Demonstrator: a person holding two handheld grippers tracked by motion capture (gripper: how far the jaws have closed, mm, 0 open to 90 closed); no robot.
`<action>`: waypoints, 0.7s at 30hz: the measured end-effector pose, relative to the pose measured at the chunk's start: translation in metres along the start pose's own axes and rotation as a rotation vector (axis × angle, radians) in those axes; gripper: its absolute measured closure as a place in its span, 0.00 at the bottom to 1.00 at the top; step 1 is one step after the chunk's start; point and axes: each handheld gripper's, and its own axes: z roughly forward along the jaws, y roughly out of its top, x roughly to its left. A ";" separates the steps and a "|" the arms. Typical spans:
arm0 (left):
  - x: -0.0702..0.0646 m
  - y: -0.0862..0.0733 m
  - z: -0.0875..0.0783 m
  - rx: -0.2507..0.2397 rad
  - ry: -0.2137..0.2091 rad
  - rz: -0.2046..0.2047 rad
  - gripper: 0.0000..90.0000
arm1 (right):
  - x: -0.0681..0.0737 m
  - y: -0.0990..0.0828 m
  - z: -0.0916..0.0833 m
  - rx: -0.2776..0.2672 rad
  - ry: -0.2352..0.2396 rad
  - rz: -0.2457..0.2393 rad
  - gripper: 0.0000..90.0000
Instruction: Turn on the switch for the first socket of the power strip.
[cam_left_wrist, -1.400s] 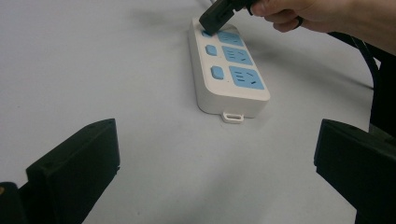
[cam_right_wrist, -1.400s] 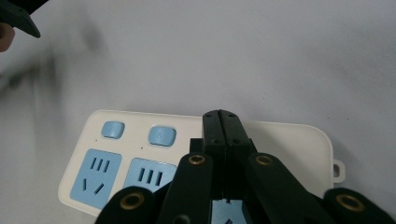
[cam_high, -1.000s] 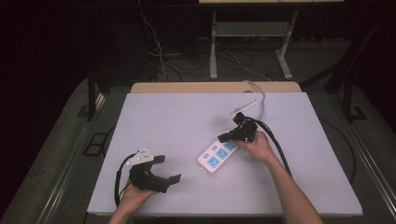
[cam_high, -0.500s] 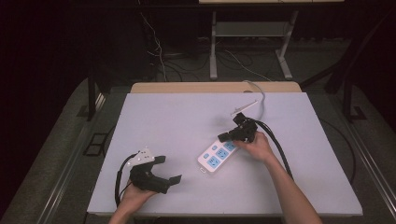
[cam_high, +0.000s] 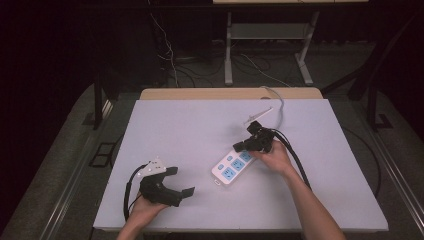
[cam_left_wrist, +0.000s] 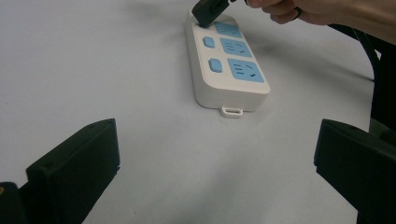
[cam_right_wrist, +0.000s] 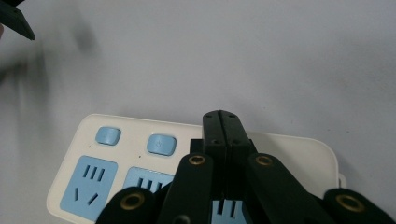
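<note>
Where right gripper (cam_high: 242, 145) covers power strip (cam_high: 231, 167) | third switch hidden

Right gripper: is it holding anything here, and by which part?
Nothing. The right gripper has its jaws shut together, empty, tips over the power strip at its far switch. The left gripper is open and empty.

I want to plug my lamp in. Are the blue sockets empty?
Empty: nothing is plugged into the power strip; the third socket is partly hidden.

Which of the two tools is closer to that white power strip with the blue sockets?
The right tool. Its shut tips sit over the far end of the power strip. The left tool sits open at the table's near left, well apart from it.
</note>
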 end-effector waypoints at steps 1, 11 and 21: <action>0.000 0.000 0.000 0.000 -0.001 0.000 0.00 | -0.001 0.000 -0.001 -0.005 0.002 -0.001 1.00; 0.001 0.000 -0.001 -0.001 0.000 -0.002 0.00 | -0.001 0.000 -0.016 -0.026 -0.004 0.004 1.00; 0.000 0.000 0.000 -0.002 -0.002 -0.004 0.00 | 0.004 0.000 -0.035 -0.017 -0.042 -0.020 1.00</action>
